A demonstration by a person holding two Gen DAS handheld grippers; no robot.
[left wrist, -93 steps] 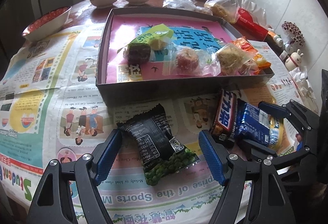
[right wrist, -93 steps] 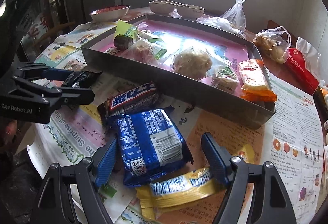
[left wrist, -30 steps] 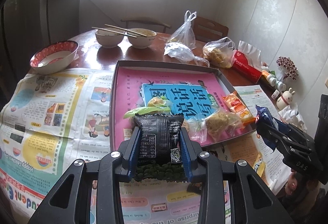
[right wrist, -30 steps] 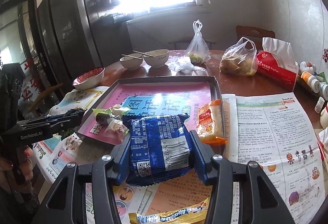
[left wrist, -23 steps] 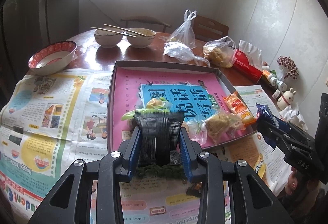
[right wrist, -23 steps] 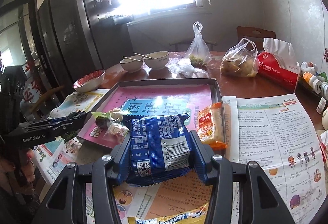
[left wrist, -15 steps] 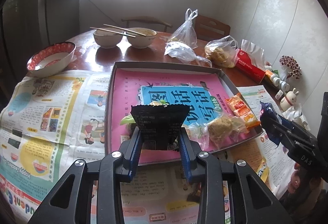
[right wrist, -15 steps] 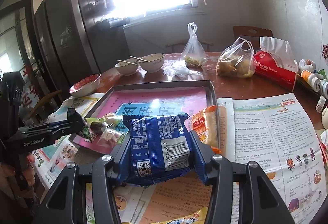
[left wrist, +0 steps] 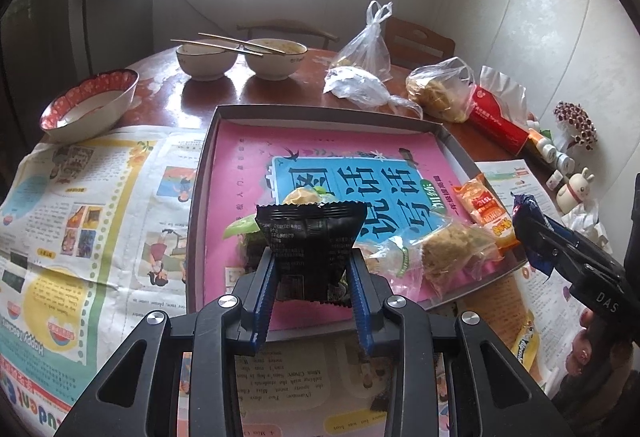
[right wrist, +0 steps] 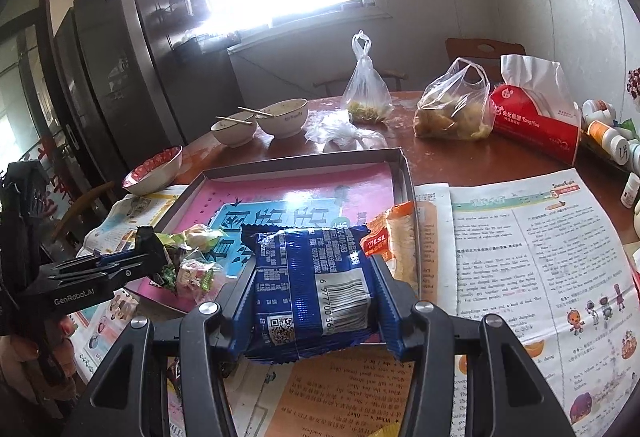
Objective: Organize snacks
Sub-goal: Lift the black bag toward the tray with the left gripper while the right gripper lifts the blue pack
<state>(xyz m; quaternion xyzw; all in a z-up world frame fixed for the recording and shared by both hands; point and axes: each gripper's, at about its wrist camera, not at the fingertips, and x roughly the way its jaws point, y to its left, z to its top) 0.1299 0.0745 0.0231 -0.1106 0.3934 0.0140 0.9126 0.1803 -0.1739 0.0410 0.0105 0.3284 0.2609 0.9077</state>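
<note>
Left tongs [left wrist: 312, 269] clamped on the black packet [left wrist: 310, 237] — held up over the tray's [left wrist: 208, 165] near edge. Right tongs [right wrist: 316, 301] grip the blue packet [right wrist: 312, 285] too, just above the tray's near right corner — other snacks [left wrist: 456, 245] already lie inside, on the table [left wrist: 280, 93].

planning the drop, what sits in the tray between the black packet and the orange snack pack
In the left wrist view, two clear-wrapped snacks lie in the tray between the black packet and orange pack.
</note>
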